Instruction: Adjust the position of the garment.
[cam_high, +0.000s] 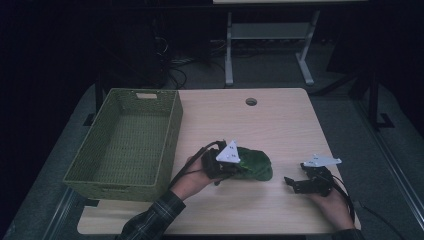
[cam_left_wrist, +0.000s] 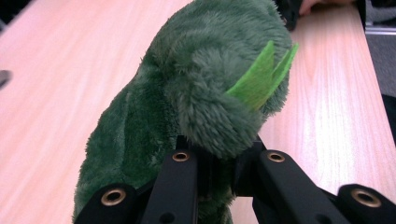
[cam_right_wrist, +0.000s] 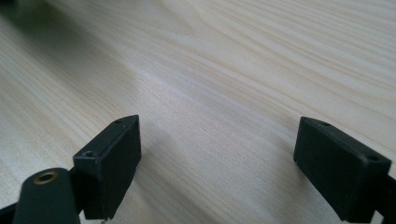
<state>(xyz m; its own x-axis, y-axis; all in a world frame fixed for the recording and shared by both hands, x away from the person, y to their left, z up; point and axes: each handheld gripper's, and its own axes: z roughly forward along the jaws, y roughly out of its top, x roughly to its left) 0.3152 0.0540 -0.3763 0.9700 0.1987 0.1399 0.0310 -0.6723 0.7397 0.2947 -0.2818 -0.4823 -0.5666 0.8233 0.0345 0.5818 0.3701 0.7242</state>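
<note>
A green plush toy (cam_high: 255, 164) lies on the wooden table (cam_high: 280, 125) near its middle front. My left gripper (cam_high: 235, 170) is shut on the toy's near end. In the left gripper view the furry toy (cam_left_wrist: 187, 93) bulges above the black jaws, a bright green felt piece (cam_left_wrist: 261, 77) sticking out of it, and my left gripper (cam_left_wrist: 224, 156) pinches a lobe of fur. My right gripper (cam_high: 290, 183) rests low at the table's front right, apart from the toy, jaws spread. In the right gripper view my right gripper (cam_right_wrist: 217, 154) has bare wood between its jaws.
A large green woven basket (cam_high: 170, 135) stands along the table's left side, with nothing seen inside. A round cable hole (cam_high: 251, 101) sits at the table's far edge. A white table frame (cam_high: 270, 35) stands on the floor beyond.
</note>
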